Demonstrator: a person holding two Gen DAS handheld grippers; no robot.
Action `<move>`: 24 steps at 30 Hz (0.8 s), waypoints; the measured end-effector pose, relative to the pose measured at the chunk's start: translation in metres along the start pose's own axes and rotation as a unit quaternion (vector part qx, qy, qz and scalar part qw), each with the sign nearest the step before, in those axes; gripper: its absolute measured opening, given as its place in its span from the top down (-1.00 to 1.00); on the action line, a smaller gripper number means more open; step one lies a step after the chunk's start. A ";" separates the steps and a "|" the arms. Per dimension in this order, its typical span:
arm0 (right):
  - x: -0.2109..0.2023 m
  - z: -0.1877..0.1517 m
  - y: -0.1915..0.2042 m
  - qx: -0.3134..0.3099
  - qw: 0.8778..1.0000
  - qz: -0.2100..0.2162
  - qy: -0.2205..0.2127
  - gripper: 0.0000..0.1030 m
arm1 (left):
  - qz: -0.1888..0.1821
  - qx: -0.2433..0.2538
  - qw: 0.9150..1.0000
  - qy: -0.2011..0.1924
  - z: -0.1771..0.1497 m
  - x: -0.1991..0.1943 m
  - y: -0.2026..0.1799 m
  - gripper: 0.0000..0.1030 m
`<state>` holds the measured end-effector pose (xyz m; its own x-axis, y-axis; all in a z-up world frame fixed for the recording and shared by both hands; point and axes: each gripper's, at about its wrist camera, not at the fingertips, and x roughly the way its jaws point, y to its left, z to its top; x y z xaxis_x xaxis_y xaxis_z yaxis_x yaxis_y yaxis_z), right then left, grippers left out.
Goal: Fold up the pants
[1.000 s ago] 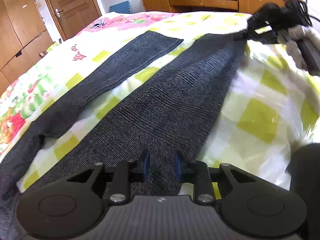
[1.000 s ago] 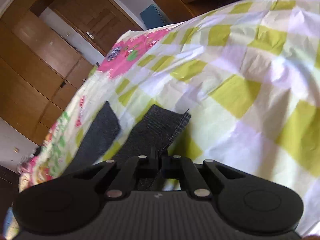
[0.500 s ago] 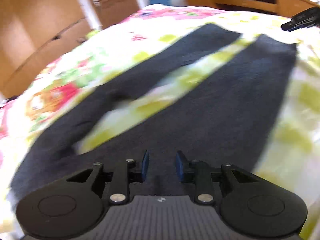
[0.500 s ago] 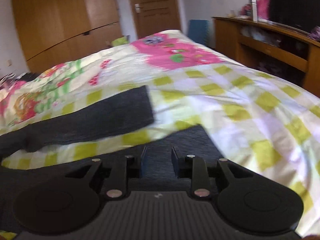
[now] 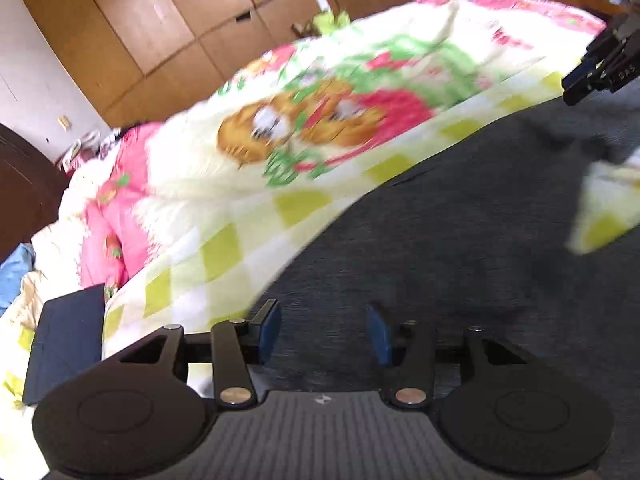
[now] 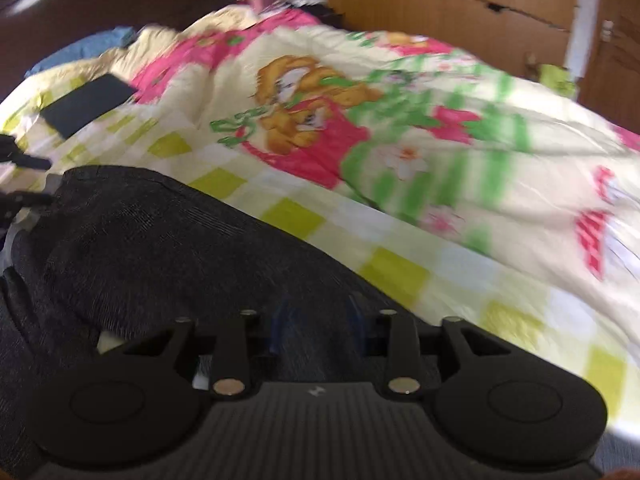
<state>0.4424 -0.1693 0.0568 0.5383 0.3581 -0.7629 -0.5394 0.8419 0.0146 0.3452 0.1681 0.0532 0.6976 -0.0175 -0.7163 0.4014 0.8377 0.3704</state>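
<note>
The dark grey knit pants (image 5: 460,248) lie on the flowered, checkered quilt (image 5: 248,216) of a bed. In the left wrist view my left gripper (image 5: 323,332) is open, its blue pads just above the pants near their edge. The tip of the other gripper (image 5: 600,68) shows at the top right. In the right wrist view the pants (image 6: 168,248) fill the lower left, with a rounded fold edge. My right gripper (image 6: 318,330) is open low over the cloth; its fingers are blurred.
A dark flat rectangular object (image 5: 68,344) lies on the quilt at the left; it also shows in the right wrist view (image 6: 88,104). Wooden wardrobes (image 5: 168,24) stand beyond the bed. A dark headboard (image 6: 100,4) and blue cloth (image 6: 80,52) are at the far end.
Both grippers have swung left toward the waist end of the pants. The right gripper, shut on a leg hem a second ago, has opened. The left stays open.
</note>
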 end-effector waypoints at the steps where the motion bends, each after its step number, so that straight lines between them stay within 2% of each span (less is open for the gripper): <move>1: 0.014 0.008 0.003 -0.014 1.000 0.006 0.019 0.03 | -0.001 -0.001 1.000 0.010 -0.001 0.011 0.010 -0.19; 5: 0.055 0.026 0.008 -0.083 0.994 -0.017 0.070 -0.04 | -0.016 -0.007 0.999 0.042 -0.005 0.048 0.036 -0.21; 7: 0.072 0.028 0.005 -0.088 0.992 -0.019 0.091 -0.25 | -0.035 -0.007 0.997 0.062 -0.006 0.066 0.041 -0.25; 9: 0.085 0.027 0.002 -0.092 0.989 -0.017 0.112 -0.35 | -0.053 -0.002 0.996 0.078 -0.013 0.081 0.040 -0.30; 11: 0.091 0.024 0.000 -0.091 0.990 -0.016 0.110 -0.39 | -0.052 -0.010 0.996 0.075 -0.020 0.087 0.039 -0.40; 14: 0.091 0.016 -0.002 -0.074 0.993 -0.011 0.095 -0.37 | -0.047 -0.031 0.996 0.065 -0.029 0.088 0.039 -0.43; 15: 0.089 0.014 -0.002 -0.068 0.993 -0.008 0.092 -0.23 | -0.045 -0.032 0.997 0.061 -0.030 0.085 0.039 -0.39; 16: 0.085 0.014 -0.002 -0.059 0.994 -0.003 0.093 0.08 | -0.044 -0.035 0.997 0.060 -0.031 0.083 0.038 -0.29; 17: 0.081 0.017 -0.001 -0.051 0.994 0.002 0.096 0.30 | -0.045 -0.035 0.997 0.060 -0.030 0.081 0.037 -0.22; 18: 0.077 0.018 0.001 -0.051 0.994 0.005 0.099 0.61 | -0.043 -0.028 0.997 0.061 -0.029 0.079 0.034 -0.04; 19: 0.072 0.020 0.005 -0.057 0.993 0.001 0.102 0.69 | -0.037 -0.013 0.997 0.063 -0.027 0.076 0.030 0.16; 20: 0.067 0.021 0.009 -0.067 0.992 -0.003 0.106 0.77 | -0.030 0.008 0.997 0.065 -0.024 0.074 0.025 0.24; 23: 0.056 0.028 0.017 -0.074 0.992 -0.021 0.101 0.84 | -0.007 0.056 0.996 0.071 -0.019 0.073 0.013 0.48; 24: 0.049 0.030 0.018 -0.071 0.993 -0.027 0.091 0.86 | 0.004 0.062 0.996 0.069 -0.018 0.071 0.012 0.70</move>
<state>0.4787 -0.1240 0.0391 0.4494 0.2241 -0.8648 -0.6066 0.7872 -0.1112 0.3885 0.1863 -0.0036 0.6165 0.0712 -0.7841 0.4721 0.7636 0.4405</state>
